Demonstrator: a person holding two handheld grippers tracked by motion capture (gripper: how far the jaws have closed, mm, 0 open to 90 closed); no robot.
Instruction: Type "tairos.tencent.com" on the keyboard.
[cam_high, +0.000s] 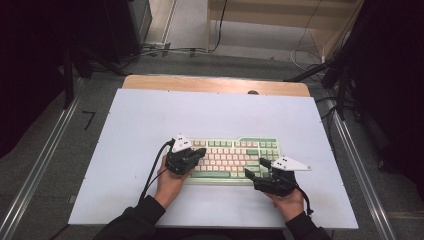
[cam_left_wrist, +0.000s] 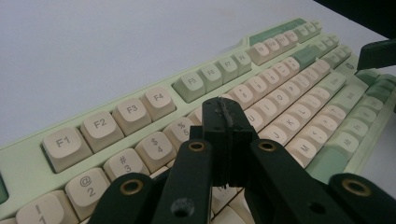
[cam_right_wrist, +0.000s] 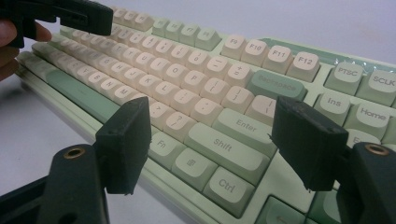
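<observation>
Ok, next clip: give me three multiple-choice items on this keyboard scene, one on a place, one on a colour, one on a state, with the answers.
1. Where is the left gripper?
A. over the left end of the keyboard
B. on the bare table far from the keyboard
C. past the table's far edge

2. What colour is the space bar?
A. red
B. green
C. black

3. How do the right gripper's jaws stand?
A. shut on a keycap
B. pressed together
C. apart, with nothing between them

Answers: 1 A, the high view shows it above the keyboard's left end, and its own view looks down on the number row. 2 B, the long bar is green beside cream letter keys. 3 C, the right gripper view shows a wide gap over the Shift and Enter keys.
</observation>
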